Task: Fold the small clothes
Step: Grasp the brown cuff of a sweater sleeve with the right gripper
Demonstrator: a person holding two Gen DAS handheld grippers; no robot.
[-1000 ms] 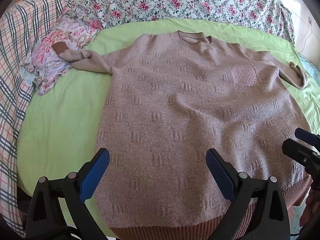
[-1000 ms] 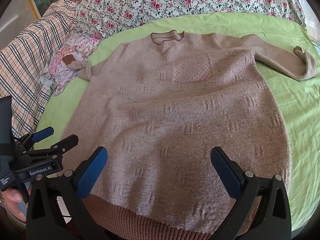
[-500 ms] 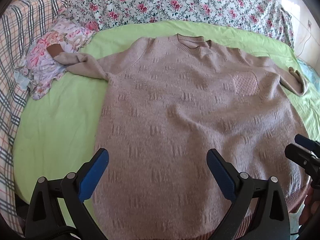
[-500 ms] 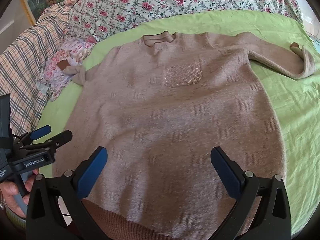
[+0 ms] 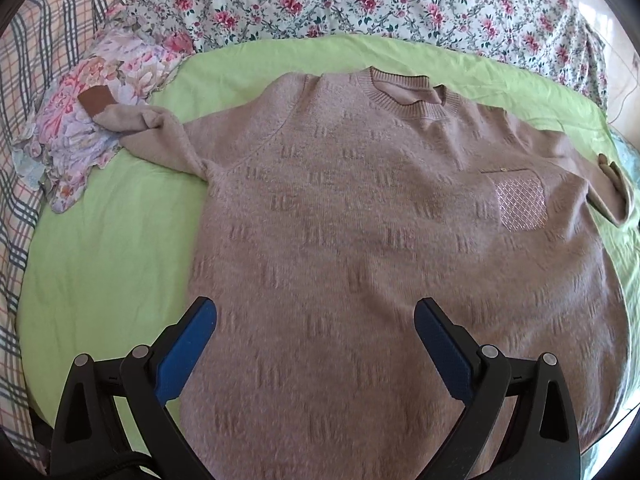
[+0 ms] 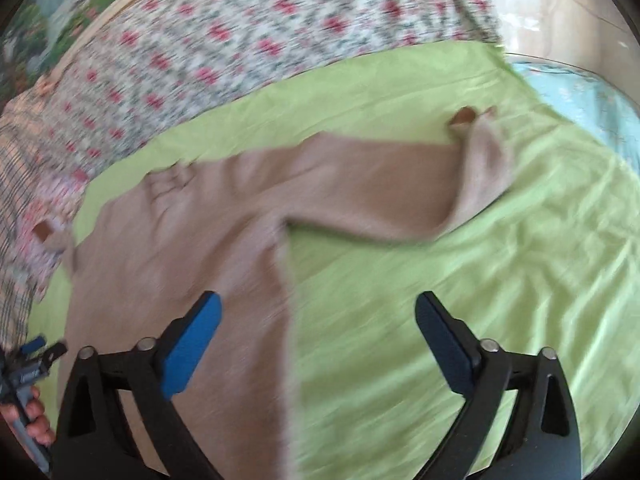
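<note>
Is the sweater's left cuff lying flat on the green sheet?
No, the brown cuff of the sweater rests on the crumpled floral garment, off the green sheet.

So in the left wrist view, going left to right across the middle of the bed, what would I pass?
Plaid blanket → floral garment → brown sleeve cuff → green sheet → knit sweater → its sparkly chest pocket.

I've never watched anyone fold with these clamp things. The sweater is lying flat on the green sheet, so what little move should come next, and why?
Probably carry the right gripper on toward the outstretched sleeve and grasp it near the cuff, to fold it across the sweater. The body lies flat and both sleeves still stick out sideways. The right jaws are closing with nothing between them; the left gripper hangs open over the lower body.
</note>
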